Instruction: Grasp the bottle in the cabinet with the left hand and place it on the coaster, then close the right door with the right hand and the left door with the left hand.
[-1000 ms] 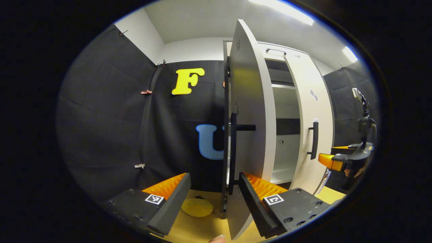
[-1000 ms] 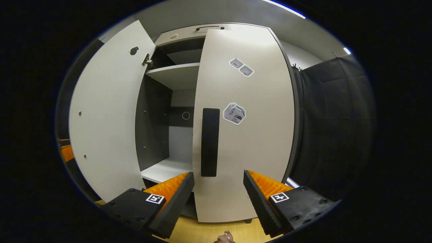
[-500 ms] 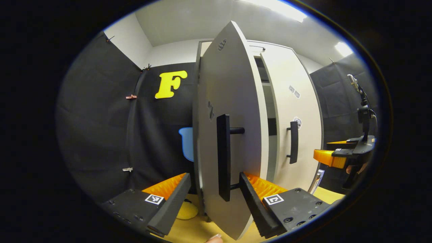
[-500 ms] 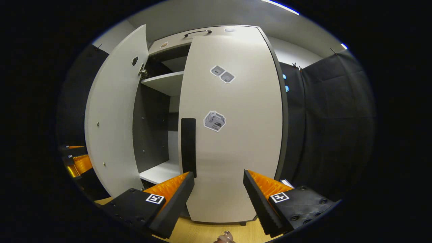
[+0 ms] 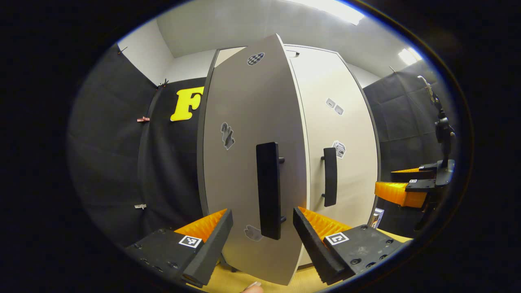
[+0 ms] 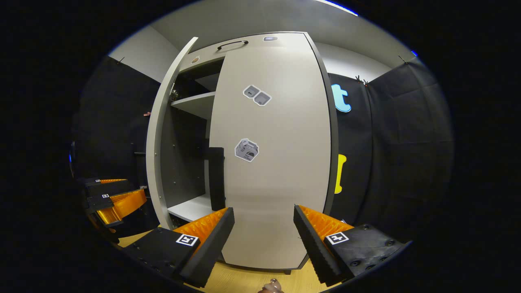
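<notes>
Standing on the wooden surface [image 6: 244, 280], the white cabinet [image 6: 203, 61] shows a bare upper shelf [image 6: 195, 103] and a bare bottom shelf [image 6: 189, 208] through the gap beside its left door [image 5: 244, 134]. The right door [image 6: 276, 162] sits flush and closed. The left claw [image 5: 262, 234] is spread wide with the left door's black handle [image 5: 268, 189] between its fingers, no finger visibly touching it. A second ago this door stood edge-on; now it is swung most of the way shut, hiding the yellow coaster. The right claw [image 6: 263, 234], spread and empty, has backed away from the right door. I cannot see the bottle.
</notes>
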A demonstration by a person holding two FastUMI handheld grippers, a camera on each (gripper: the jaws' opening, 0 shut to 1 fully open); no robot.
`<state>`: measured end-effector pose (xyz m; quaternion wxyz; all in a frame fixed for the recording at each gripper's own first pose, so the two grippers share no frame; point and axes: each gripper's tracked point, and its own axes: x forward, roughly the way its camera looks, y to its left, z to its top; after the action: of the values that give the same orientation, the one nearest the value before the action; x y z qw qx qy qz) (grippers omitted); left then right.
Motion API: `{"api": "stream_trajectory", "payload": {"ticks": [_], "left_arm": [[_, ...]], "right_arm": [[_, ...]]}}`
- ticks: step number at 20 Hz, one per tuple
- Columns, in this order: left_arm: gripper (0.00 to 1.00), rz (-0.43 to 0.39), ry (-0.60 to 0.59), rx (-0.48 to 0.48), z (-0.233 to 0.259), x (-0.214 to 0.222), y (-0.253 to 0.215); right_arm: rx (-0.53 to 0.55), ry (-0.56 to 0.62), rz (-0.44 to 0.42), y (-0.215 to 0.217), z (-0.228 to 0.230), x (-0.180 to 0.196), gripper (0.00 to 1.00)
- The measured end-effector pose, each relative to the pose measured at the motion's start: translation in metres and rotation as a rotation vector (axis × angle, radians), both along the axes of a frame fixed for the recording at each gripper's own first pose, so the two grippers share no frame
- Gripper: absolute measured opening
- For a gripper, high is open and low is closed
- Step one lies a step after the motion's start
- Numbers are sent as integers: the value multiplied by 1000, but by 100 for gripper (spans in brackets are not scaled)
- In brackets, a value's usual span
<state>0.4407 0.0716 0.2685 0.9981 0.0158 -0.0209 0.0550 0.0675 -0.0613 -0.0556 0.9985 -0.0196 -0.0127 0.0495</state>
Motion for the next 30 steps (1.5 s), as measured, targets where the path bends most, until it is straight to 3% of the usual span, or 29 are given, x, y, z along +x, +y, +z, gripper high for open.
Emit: {"api": "stream_trajectory", "payload": {"ticks": [1,2,6,7,8,21,30], "left_arm": [[99,10,10,9,0,-1,2],[94,14,17,14,1,-2,1],[94,-15,25,-7,-3,-1,1],[90,-21,32,-5,-3,-1,1],[94,-25,37,0,-3,-2,1],[95,-115,56,-23,-11,10,-14],[95,-101,40,-41,-5,4,-14]], "right_arm": [[-4,7,0,1,-2,-2,97],[-6,12,2,2,-3,-5,97],[-6,20,1,9,-3,-16,98],[-2,22,0,11,-3,-19,98],[5,23,0,13,-3,-21,98],[16,20,-13,20,3,-42,98],[2,16,23,26,6,-40,97]]}}
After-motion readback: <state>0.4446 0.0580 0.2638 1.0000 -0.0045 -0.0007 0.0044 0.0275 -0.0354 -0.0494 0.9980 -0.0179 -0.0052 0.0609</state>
